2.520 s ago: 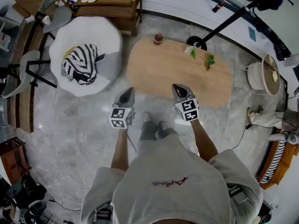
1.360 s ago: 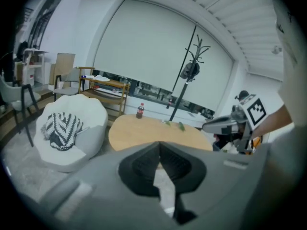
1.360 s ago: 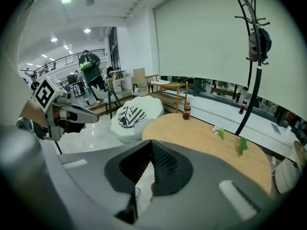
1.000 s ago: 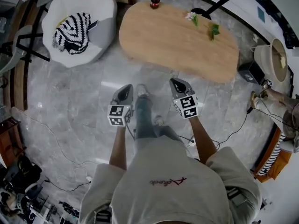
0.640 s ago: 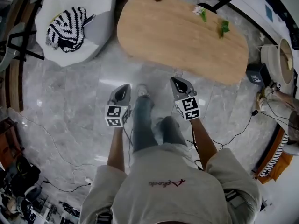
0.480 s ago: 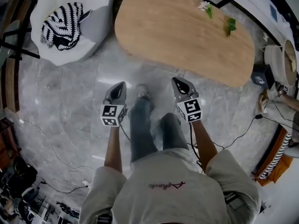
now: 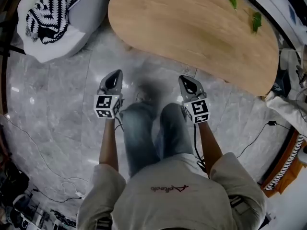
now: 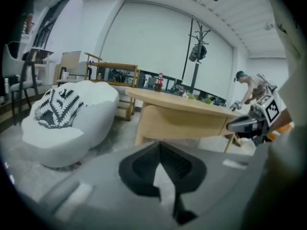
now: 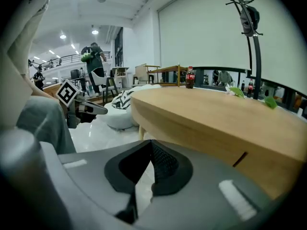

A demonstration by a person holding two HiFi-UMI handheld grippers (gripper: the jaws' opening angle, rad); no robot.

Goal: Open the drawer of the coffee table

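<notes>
Left tongs and right tongs are both closed on nothing, hanging over the marble floor on either side of the person's knees, near the desk but apart from it. The desk is oval, its long axis running left-right across the head view and dipping right, 1 long side facing the person; the drawer, judged to be the panel left of a dark seam, sits shut and flush there, no handle visible. Risks: shut tips skid off the flush front, or a hard tug drags the desk and tips the bottle at its far edge.
</notes>
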